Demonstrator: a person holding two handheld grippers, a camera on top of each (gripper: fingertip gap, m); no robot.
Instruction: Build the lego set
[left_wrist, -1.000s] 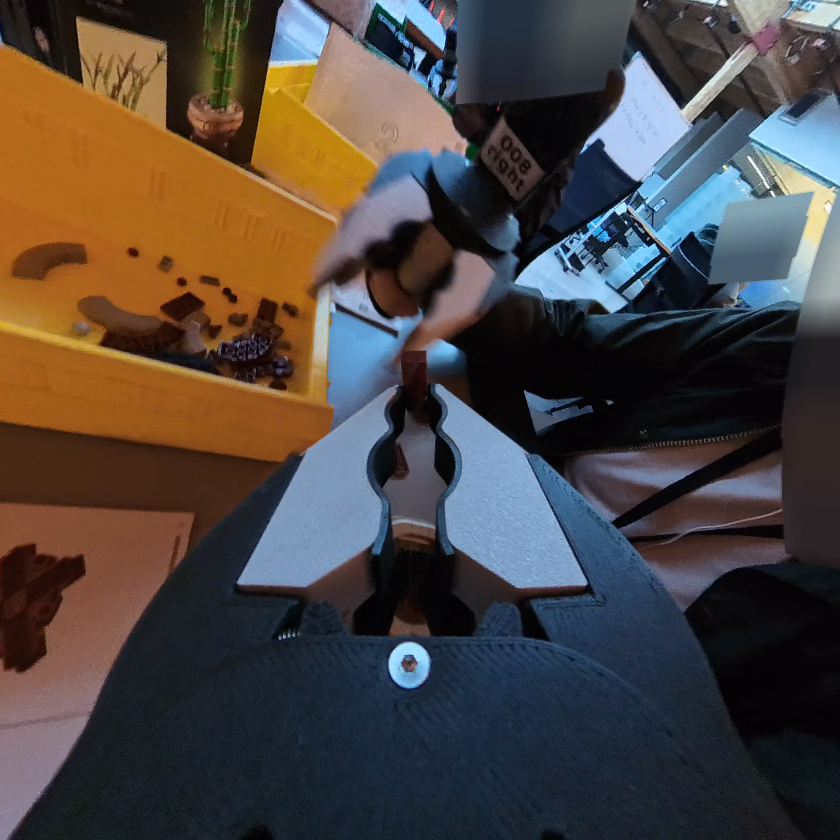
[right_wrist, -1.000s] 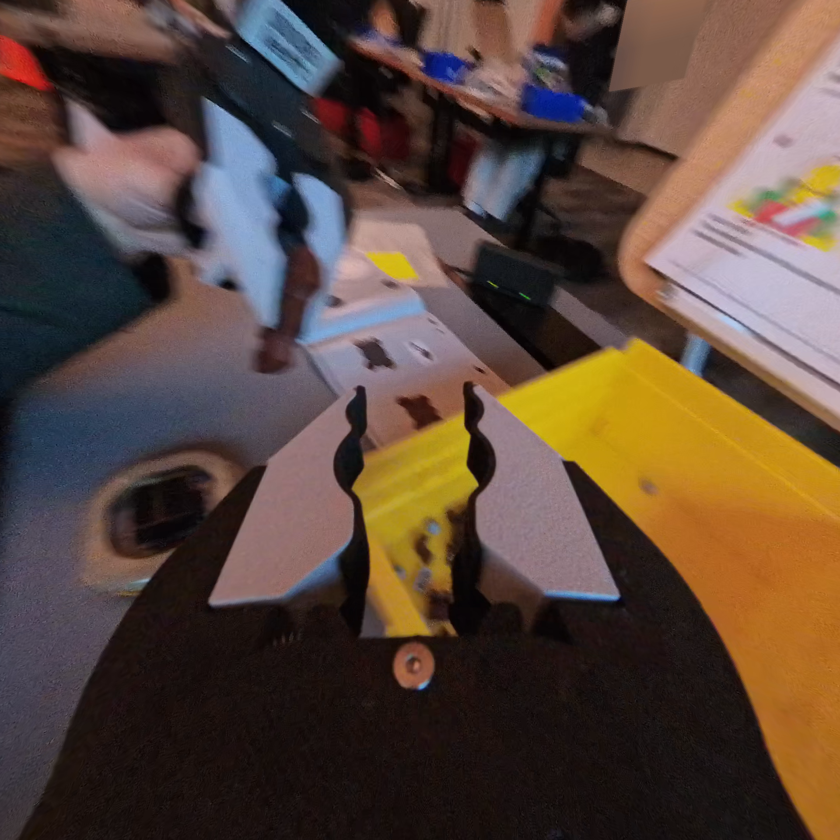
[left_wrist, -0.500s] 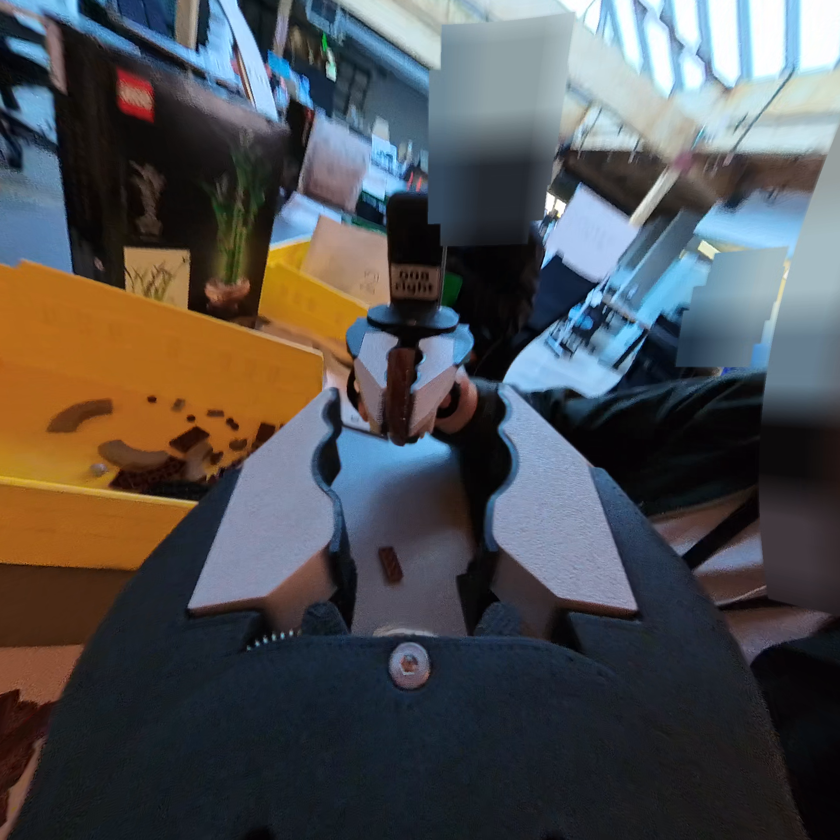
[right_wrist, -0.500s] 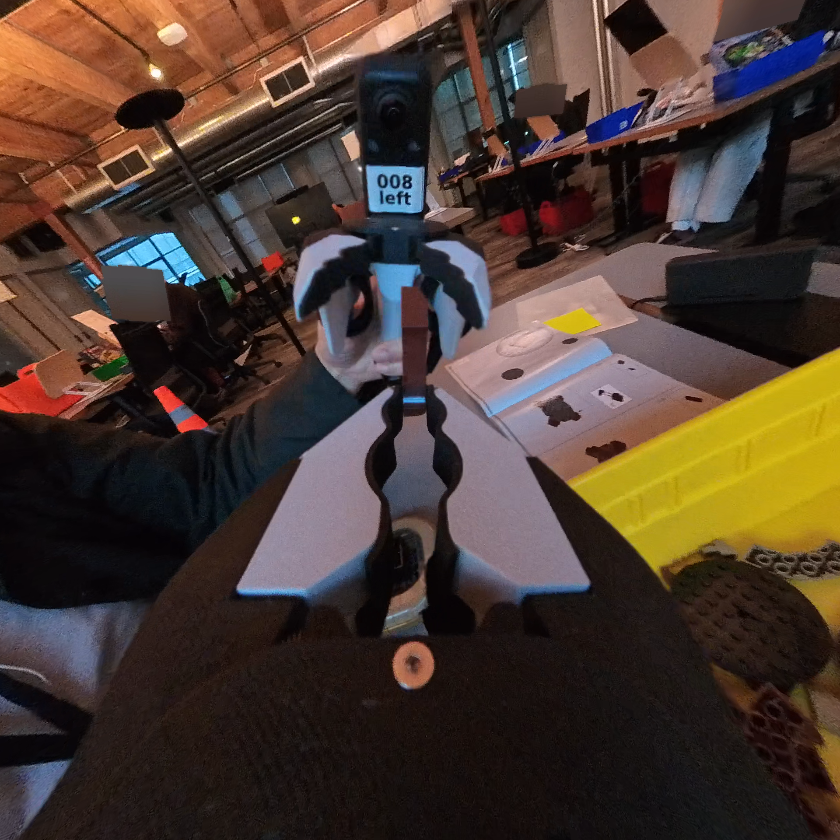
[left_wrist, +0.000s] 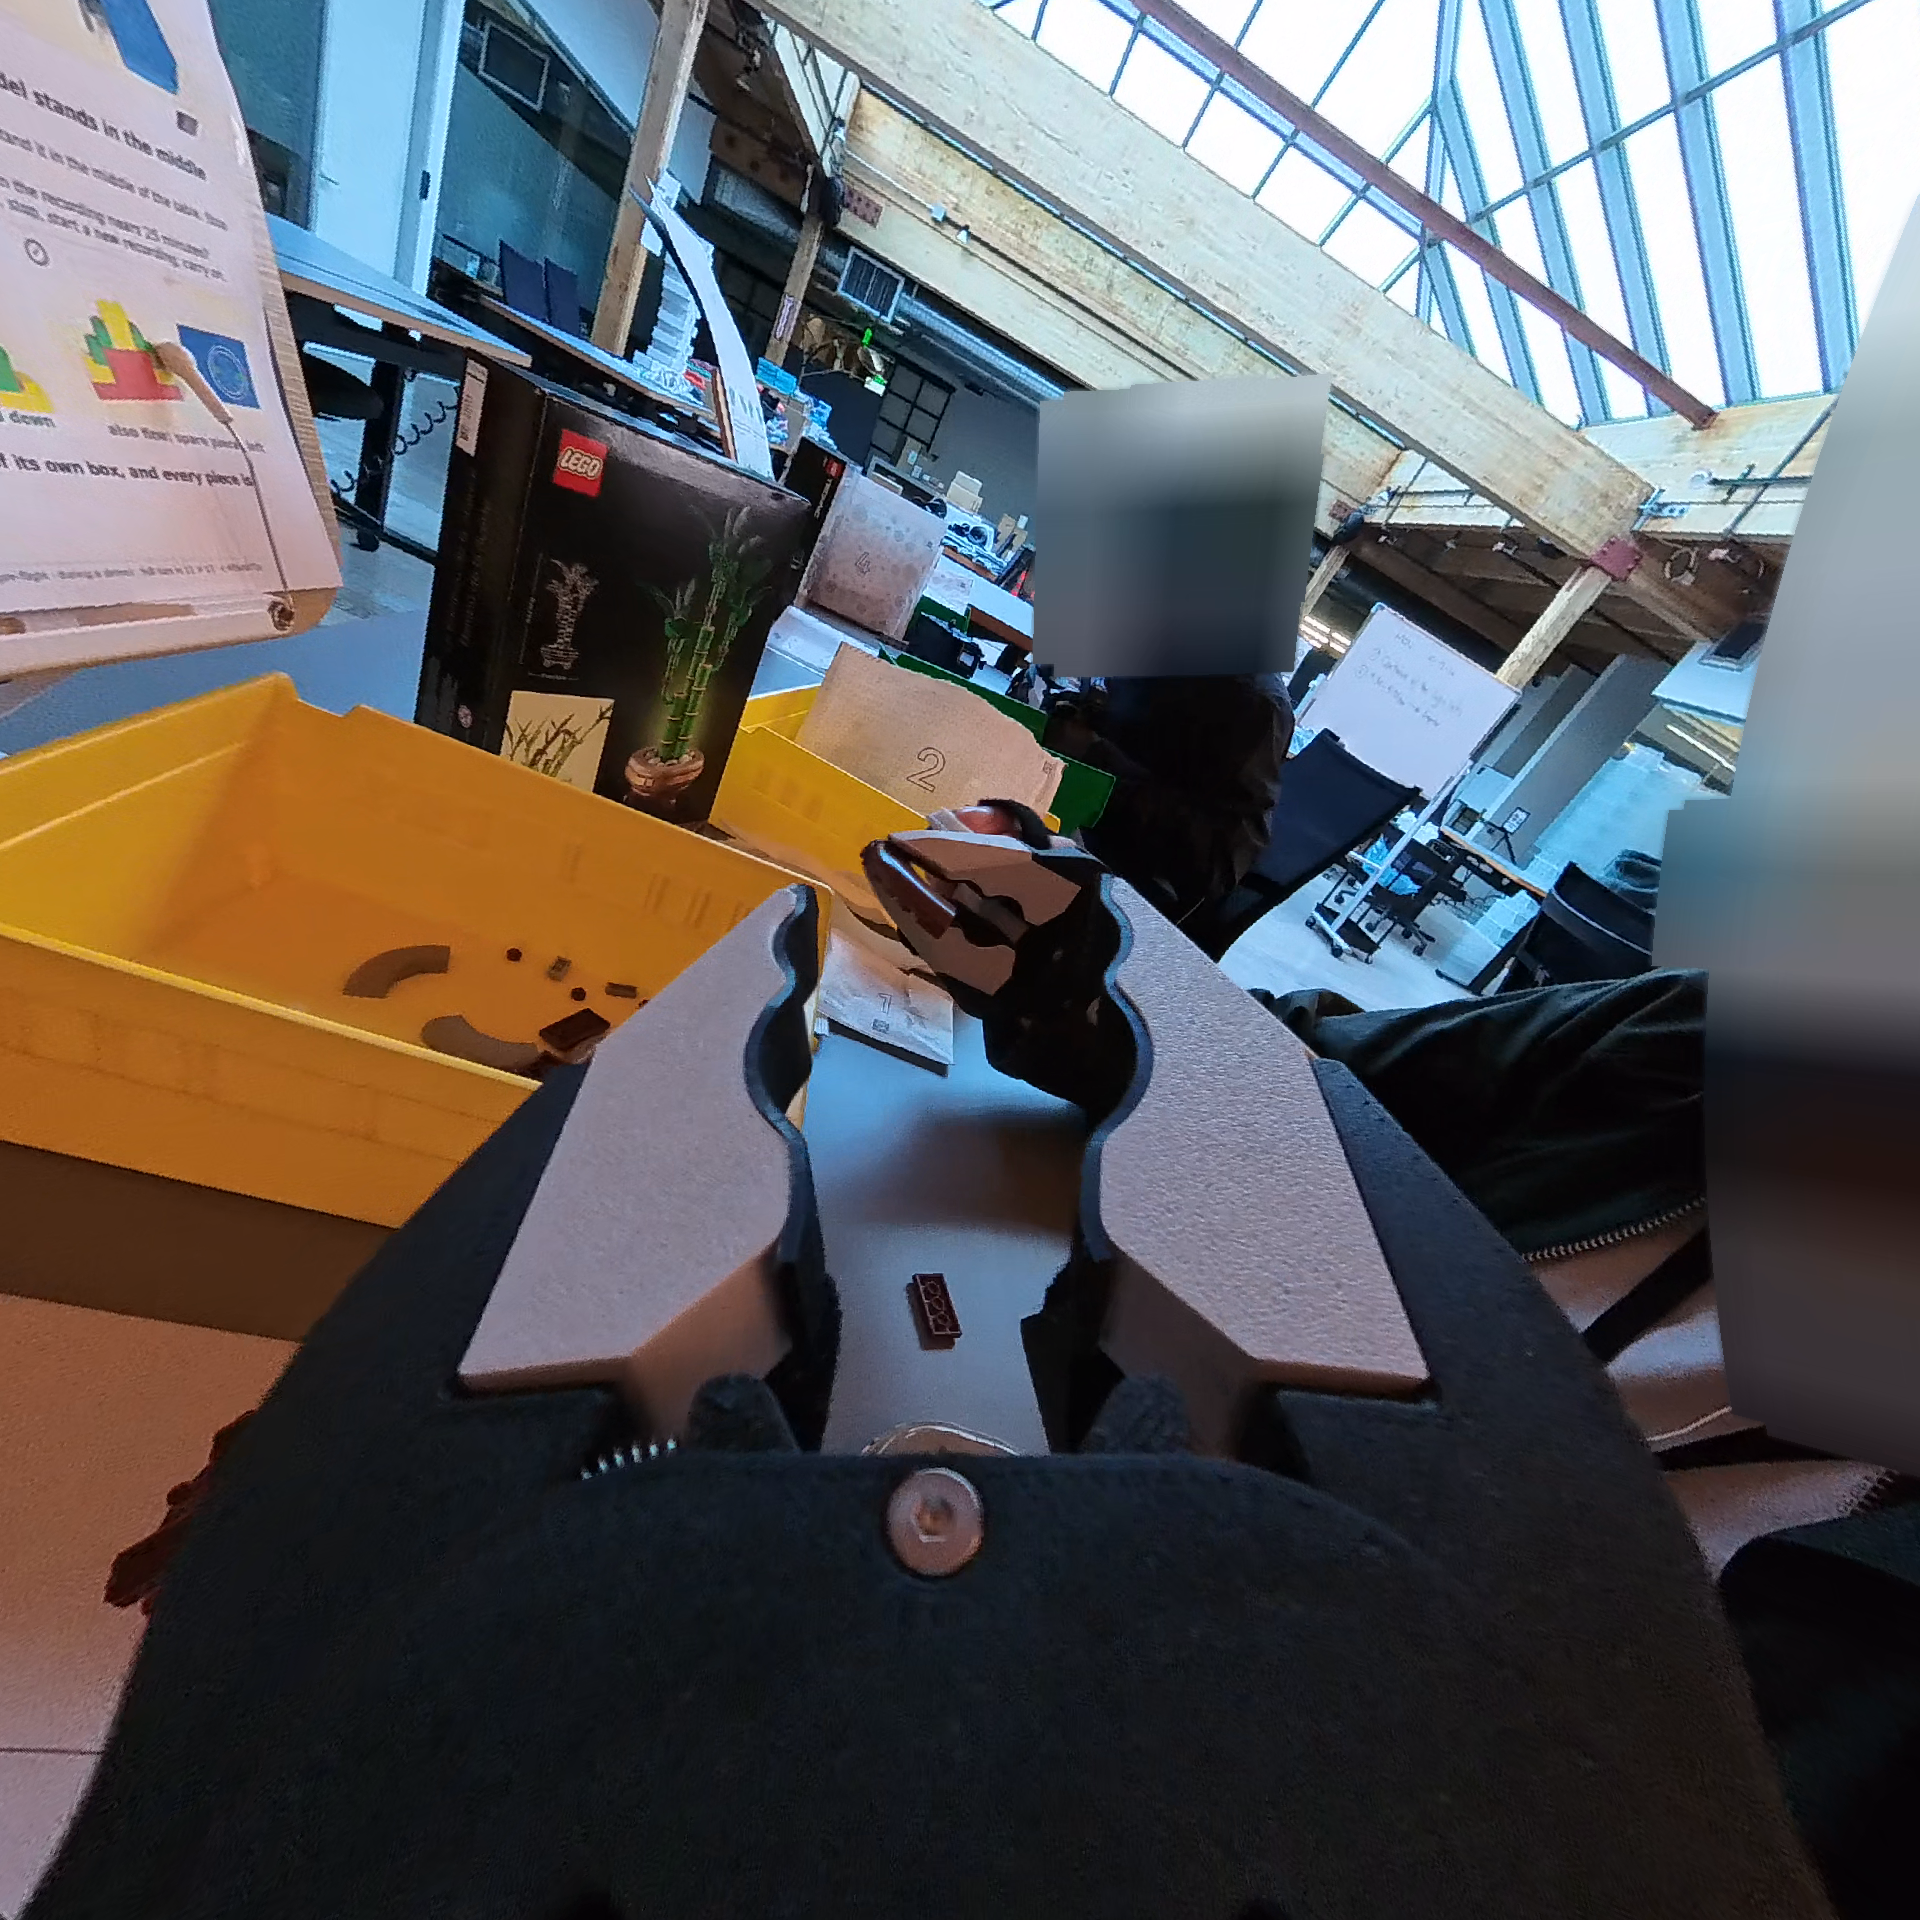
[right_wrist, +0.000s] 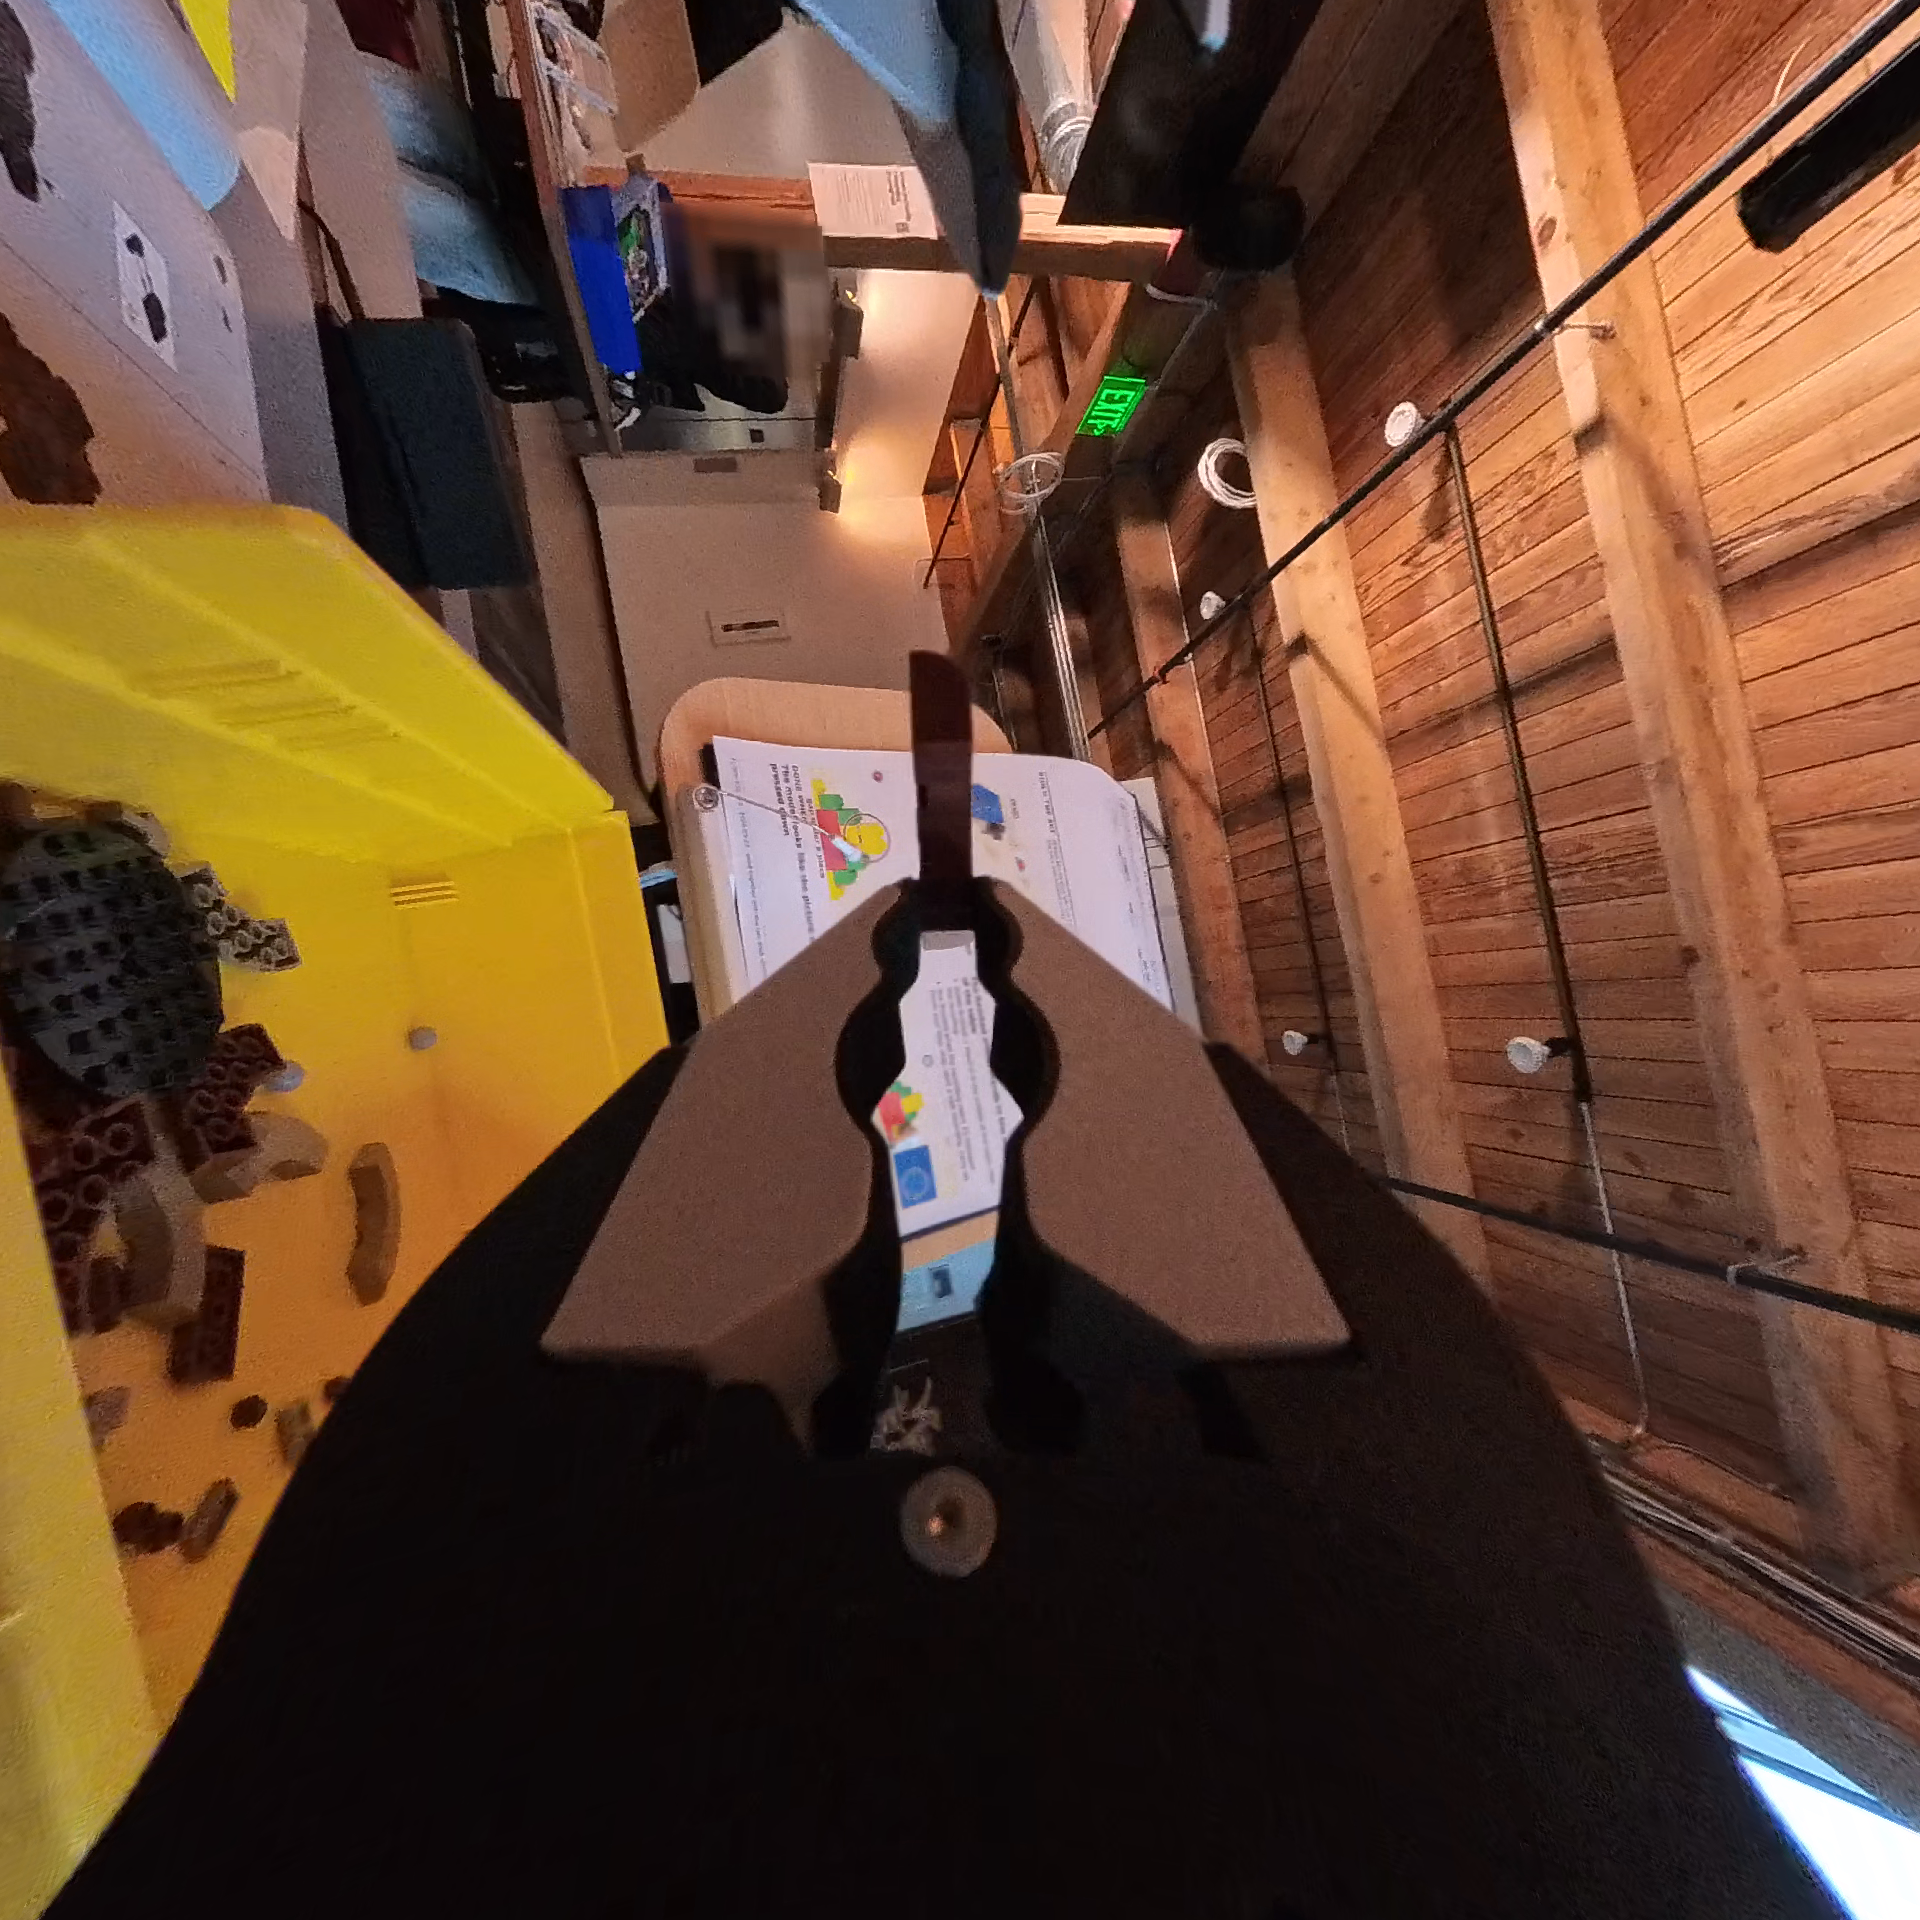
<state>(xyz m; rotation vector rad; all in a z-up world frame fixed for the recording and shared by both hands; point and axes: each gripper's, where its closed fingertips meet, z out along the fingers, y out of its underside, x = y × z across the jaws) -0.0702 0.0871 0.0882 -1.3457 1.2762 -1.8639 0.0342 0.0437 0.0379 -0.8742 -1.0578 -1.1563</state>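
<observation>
Over on the left sits the yellow bin (left_wrist: 187, 1039), its floor scattered with loose dark and grey Lego pieces (left_wrist: 488, 997), a curved grey one among them. Behind it a black Lego box (left_wrist: 603, 603) with a bamboo plant pictured on it stands upright, and a sheet of printed instructions on a board (left_wrist: 135, 343) leans above the bin's far corner. The left gripper (left_wrist: 951, 914) hovers over the grey table (left_wrist: 935, 1164) with its jaws spread wide and nothing between them; down in the gap a small dark brown plate (left_wrist: 935, 1311) lies flat on the tabletop by itself. Just past the left gripper's tips the right gripper (left_wrist: 935, 914) is turned on its side, jaws pressed together on a long dark brown piece (left_wrist: 909, 894). From the right gripper's (right_wrist: 943, 888) own camera the room is rotated sideways, and that brown piece (right_wrist: 940, 779) sticks straight out beyond the closed tips, pinched at its near end, held up in the air clear of the bin (right_wrist: 416, 831) and well above the table.
</observation>
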